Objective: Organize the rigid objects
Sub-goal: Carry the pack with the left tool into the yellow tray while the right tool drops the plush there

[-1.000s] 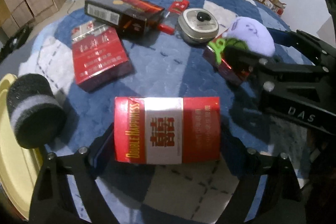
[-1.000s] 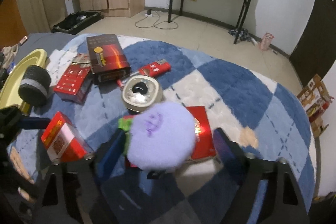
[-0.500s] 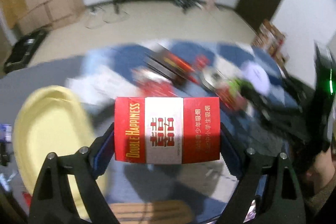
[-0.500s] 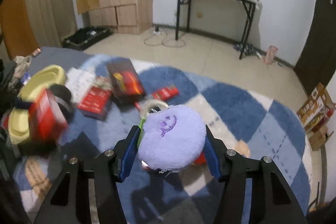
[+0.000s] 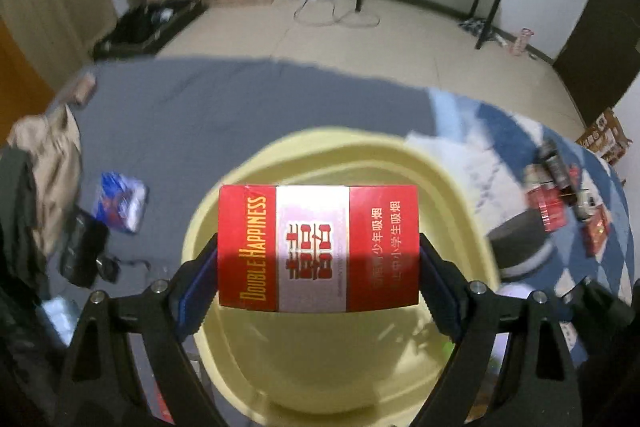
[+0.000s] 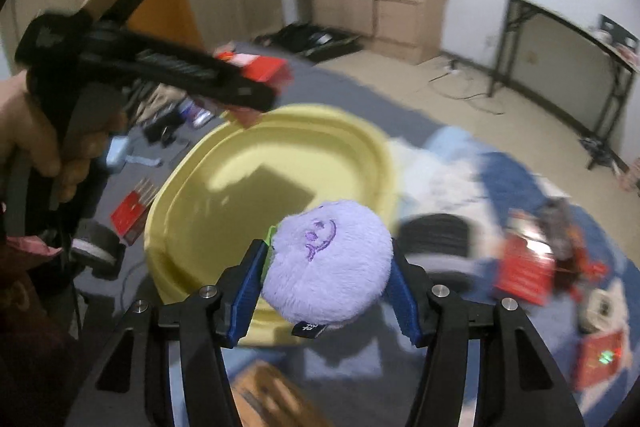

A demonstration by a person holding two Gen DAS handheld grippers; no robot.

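My left gripper (image 5: 319, 259) is shut on a red and white Double Happiness box (image 5: 318, 249) and holds it in the air over the yellow basin (image 5: 400, 163). In the right wrist view the same box (image 6: 262, 71) hangs above the far left rim of the basin (image 6: 276, 171). My right gripper (image 6: 326, 277) is shut on a purple plush toy (image 6: 328, 259) and holds it above the basin's near right rim.
A black and grey foam roller (image 6: 438, 241) lies right of the basin. Several red boxes (image 6: 524, 267) and a round tin (image 6: 602, 305) lie on the blue checked rug (image 5: 500, 131). Clutter and cables (image 5: 86, 247) lie on the grey mat left of the basin.
Both grippers lifted their objects off the rug and swung left to the yellow basin. The right jaws closed on the plush toy.
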